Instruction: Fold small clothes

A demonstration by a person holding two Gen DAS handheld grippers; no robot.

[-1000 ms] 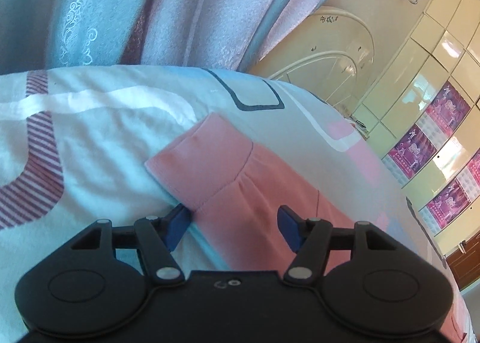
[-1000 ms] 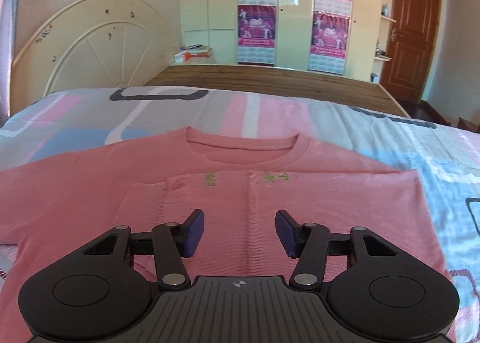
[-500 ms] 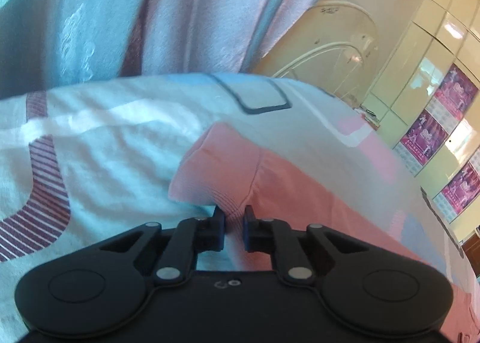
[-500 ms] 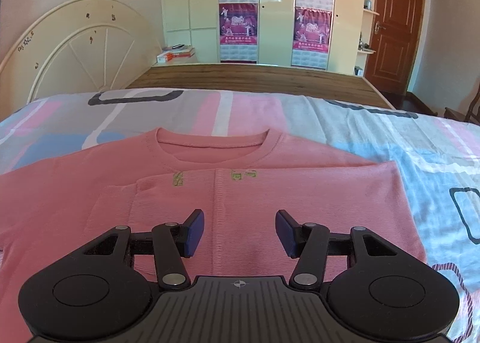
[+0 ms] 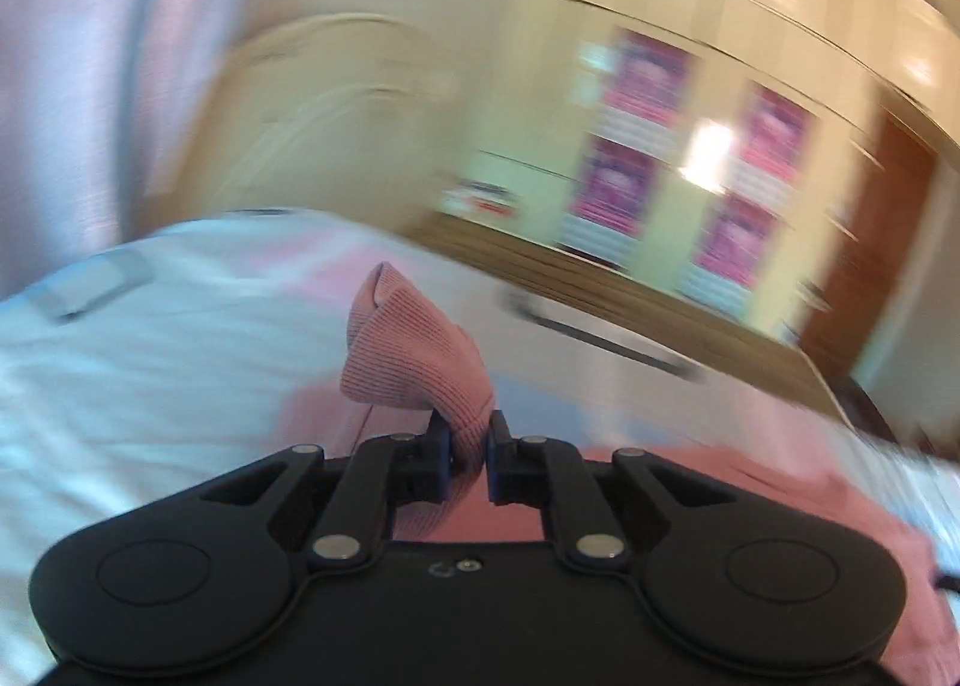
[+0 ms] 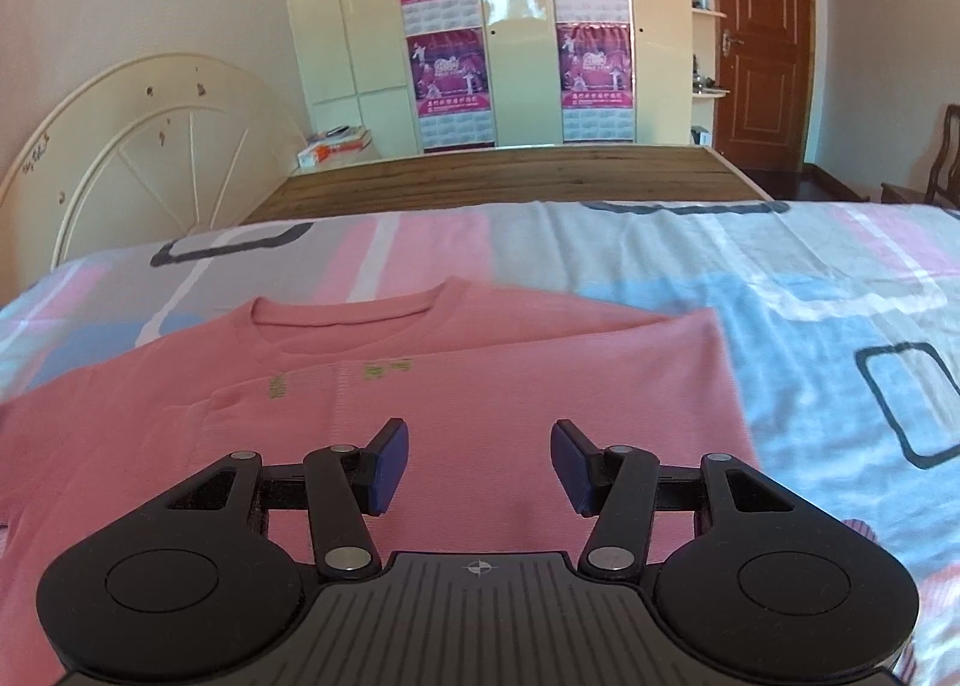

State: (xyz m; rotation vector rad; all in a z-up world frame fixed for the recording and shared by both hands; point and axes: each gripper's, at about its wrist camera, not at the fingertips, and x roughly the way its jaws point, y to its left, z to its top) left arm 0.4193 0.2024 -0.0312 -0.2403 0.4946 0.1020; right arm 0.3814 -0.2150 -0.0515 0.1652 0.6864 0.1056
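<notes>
Pinching the sleeve [image 5: 414, 362] between nearly closed jaws, our left gripper [image 5: 467, 449] is holding the cuff end bunched up above its fingertips, clear of the bed [image 5: 120, 386]. Nearest to us on the other side, our right gripper [image 6: 479, 461] is hanging with its jaws spread and nothing between them, just above the lower front of the shirt [image 6: 480, 374]. That pink shirt is lying flat on the patterned sheet [image 6: 810, 296], collar pointing away, its right sleeve apparently already folded in across the chest. Beyond it we are seeing the wooden bed end [image 6: 510, 176], then the wardrobe [image 6: 510, 26] with its posters.

We are judging the risks from here. The left view is heavily blurred, so the sleeve is probably travelling fast; a thin pinch on ribbed knit could slip and drop the cuff short of the body. Pulling too hard could drag the whole shirt sideways, since our right gripper is not pressing it down. A crooked landing would be leaving a skewed fold or a wrinkle.
</notes>
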